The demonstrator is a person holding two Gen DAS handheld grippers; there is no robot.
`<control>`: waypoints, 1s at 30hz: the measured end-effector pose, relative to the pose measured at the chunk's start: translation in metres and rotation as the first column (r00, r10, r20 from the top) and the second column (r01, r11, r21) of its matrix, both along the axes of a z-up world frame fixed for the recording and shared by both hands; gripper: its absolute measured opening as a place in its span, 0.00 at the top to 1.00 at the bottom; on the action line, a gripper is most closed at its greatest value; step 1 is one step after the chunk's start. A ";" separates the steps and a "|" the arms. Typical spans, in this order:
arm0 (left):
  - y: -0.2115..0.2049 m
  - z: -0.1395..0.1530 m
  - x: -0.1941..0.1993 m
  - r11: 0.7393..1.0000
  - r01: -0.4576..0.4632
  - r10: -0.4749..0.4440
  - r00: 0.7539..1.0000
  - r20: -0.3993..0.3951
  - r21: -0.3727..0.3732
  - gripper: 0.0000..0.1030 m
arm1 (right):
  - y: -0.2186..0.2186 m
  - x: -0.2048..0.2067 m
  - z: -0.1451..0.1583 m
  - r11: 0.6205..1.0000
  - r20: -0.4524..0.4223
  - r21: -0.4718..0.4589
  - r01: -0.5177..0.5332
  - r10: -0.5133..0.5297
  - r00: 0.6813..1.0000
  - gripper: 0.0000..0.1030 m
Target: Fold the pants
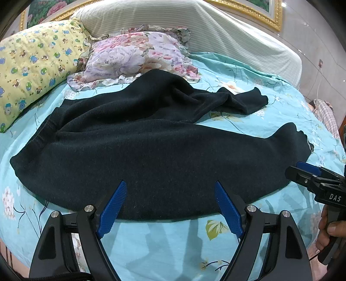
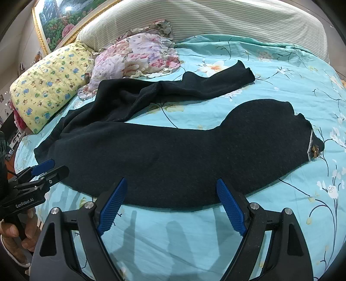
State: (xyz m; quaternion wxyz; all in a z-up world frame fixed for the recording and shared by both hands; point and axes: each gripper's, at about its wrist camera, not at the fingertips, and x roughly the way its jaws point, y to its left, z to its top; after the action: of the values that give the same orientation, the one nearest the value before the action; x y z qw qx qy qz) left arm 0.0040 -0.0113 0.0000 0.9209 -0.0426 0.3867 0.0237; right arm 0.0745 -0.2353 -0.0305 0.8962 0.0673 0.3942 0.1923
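Dark, nearly black pants [image 1: 151, 155] [image 2: 183, 155] lie spread across the bed, waistband to the left, legs to the right. The near leg lies flat; the far leg [image 1: 237, 99] [image 2: 216, 84] is rumpled and angles away. My left gripper [image 1: 170, 186] hovers open over the near edge of the pants, nothing between its blue pads. My right gripper [image 2: 170, 183] is also open, above the near leg's edge. Each gripper shows in the other's view: the right gripper [image 1: 302, 170] at the right edge, the left gripper [image 2: 49, 168] at the left edge.
The bed has a turquoise floral sheet [image 1: 173, 244] [image 2: 281, 71]. A yellow cartoon-print pillow [image 1: 34, 64] [image 2: 49, 86] and a pink floral pillow [image 1: 138, 56] [image 2: 138, 56] lie beyond the waistband. A striped headboard [image 1: 173, 19] [image 2: 216, 17] stands behind. A hand [image 1: 328, 231] holds the right gripper's handle.
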 end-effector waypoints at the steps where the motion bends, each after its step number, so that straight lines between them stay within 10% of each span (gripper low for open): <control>1: 0.000 0.000 0.000 1.000 -0.001 0.001 1.000 0.000 0.000 0.19 | 0.001 0.000 0.000 1.000 0.000 -0.001 0.000 0.000 1.000 0.17; 30: -0.002 0.003 0.008 0.999 0.039 -0.039 0.999 -0.013 -0.016 0.19 | -0.003 0.006 0.006 0.999 -0.010 0.033 0.004 -0.003 1.000 0.17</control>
State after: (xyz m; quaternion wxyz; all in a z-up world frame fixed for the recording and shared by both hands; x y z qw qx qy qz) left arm 0.0118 -0.0133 0.0027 0.9182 -0.0423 0.3939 0.0027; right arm 0.0805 -0.2383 -0.0246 0.8933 0.0838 0.3953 0.1968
